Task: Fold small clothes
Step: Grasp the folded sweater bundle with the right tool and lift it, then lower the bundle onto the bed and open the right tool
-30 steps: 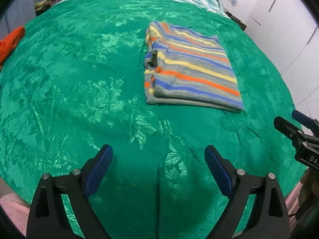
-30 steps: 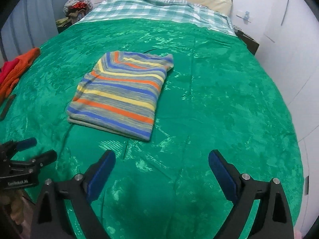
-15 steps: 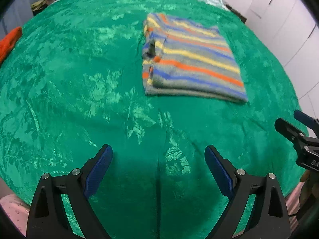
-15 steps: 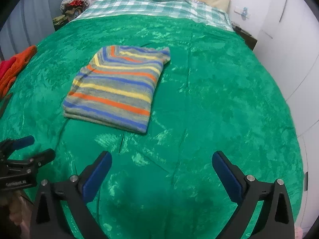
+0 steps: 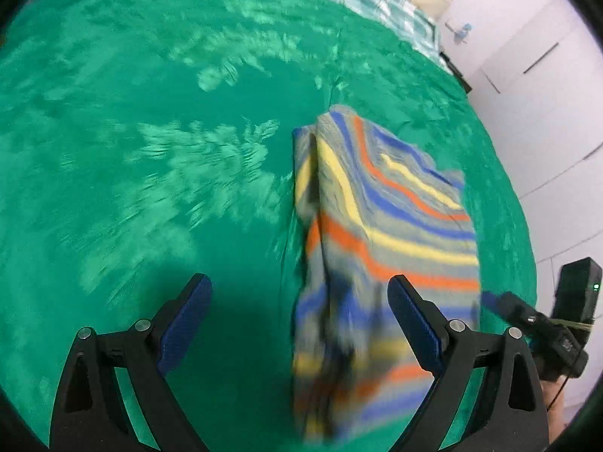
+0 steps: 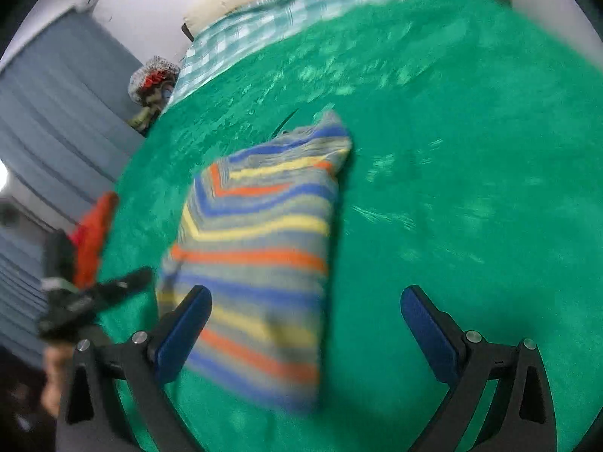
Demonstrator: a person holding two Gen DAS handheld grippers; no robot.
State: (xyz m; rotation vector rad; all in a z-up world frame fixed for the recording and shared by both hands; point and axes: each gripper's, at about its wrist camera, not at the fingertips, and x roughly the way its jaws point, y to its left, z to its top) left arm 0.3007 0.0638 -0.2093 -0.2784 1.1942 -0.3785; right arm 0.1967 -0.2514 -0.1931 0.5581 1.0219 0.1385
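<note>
A folded striped garment (image 5: 380,248), grey with blue, orange and yellow bands, lies flat on the green bedspread (image 5: 150,158). My left gripper (image 5: 299,316) is open and empty, low over the garment's near left edge. My right gripper (image 6: 305,324) is open and empty, its left finger over the garment's (image 6: 256,260) near end. The right gripper also shows at the right edge of the left wrist view (image 5: 527,324), and the left gripper at the left edge of the right wrist view (image 6: 94,293). Both views are motion-blurred.
A checked sheet (image 6: 286,11) and a pillow lie at the head of the bed. An orange cloth (image 6: 92,237) lies at the bed's left edge. White cupboards (image 5: 546,86) stand to the right. A pile of clothes (image 6: 152,79) sits beside a grey curtain.
Both grippers have moved forward and down to the folded garment, which now fills the lower part of each view. The garment has kept its place. Both stay open.
</note>
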